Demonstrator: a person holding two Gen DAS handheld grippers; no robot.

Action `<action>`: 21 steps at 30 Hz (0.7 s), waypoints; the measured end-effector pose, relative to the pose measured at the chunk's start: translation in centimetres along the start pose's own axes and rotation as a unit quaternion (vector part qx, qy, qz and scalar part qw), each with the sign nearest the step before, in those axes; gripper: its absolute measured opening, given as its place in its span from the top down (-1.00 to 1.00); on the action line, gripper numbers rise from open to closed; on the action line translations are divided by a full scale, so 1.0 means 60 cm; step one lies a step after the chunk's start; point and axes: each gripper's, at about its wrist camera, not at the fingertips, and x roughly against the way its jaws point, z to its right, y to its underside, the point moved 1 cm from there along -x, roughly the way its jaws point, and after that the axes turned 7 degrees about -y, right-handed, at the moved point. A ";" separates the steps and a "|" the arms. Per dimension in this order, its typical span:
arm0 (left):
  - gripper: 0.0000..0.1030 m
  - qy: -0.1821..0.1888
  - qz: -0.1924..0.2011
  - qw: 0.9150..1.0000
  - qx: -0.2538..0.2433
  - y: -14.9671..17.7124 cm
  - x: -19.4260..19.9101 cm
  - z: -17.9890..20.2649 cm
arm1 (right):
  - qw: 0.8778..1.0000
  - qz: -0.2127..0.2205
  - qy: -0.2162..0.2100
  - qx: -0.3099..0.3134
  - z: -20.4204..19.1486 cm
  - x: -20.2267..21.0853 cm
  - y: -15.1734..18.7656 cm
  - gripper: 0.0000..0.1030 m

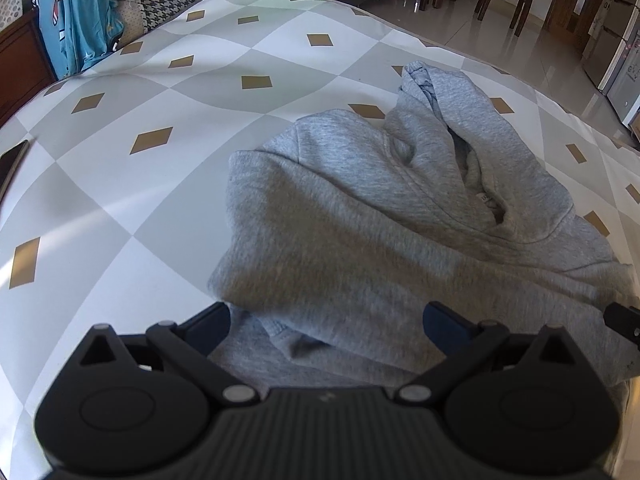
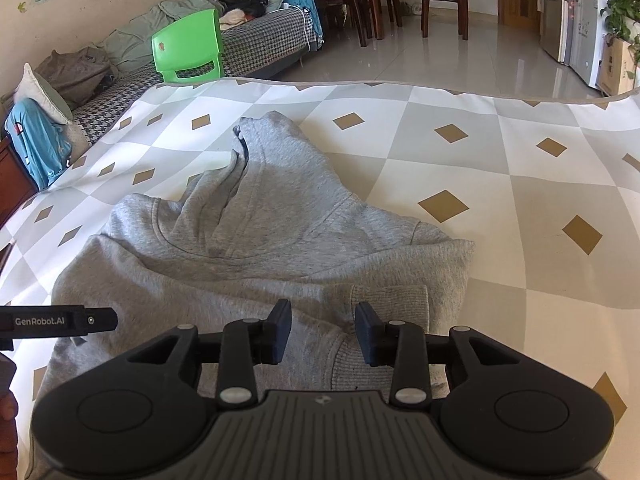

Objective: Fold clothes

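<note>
1. Two views show one grey hoodie (image 1: pixel 400 232) lying on the worktop (image 1: pixel 160 92), body folded into a rough block, hood still sticking out at the far end.

2. Left wrist view: the left gripper (image 1: pixel 326 320) hangs over the near edge of the hoodie with its jaws spread wide and nothing between the pads; a cuff or hem fold lies just below them. For the next fold it would do well to bite the doubled edge squarely, both layers at once, so the block does not slide apart. A dark phone-like slab (image 1: pixel 12 164) lies at the worktop's left edge, well apart from the cloth.

3. Right wrist view: the right gripper (image 2: pixel 323 330) sits over the ribbed cuff (image 2: pixel 388 300) of a folded-in sleeve, jaws partly parted and clear of the fabric, gripping nothing. The left gripper's finger pokes in at the left. Both sides should lift together to carry the near end evenly toward the hood.

4. Surface and room: a smooth cloth with grey and white diamonds covers the worktop; behind stand a green chair (image 2: pixel 188 46), a houndstooth sofa (image 2: pixel 260 36) and wooden dining chairs (image 2: pixel 444 0).
</note>
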 end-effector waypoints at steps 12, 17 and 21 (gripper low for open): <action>-1.00 -0.002 -0.034 0.999 -0.005 0.026 -0.041 -0.010 | 0.998 -0.041 0.031 0.019 0.002 -0.042 0.014 0.17; -1.00 -0.001 -0.028 1.000 -0.010 0.029 -0.040 -0.010 | 0.995 -0.048 0.049 0.072 -0.021 -0.049 0.024 -0.01; -1.00 0.000 -0.030 0.999 -0.013 0.031 -0.038 -0.009 | 0.992 -0.049 0.066 0.098 -0.037 -0.053 0.033 -0.07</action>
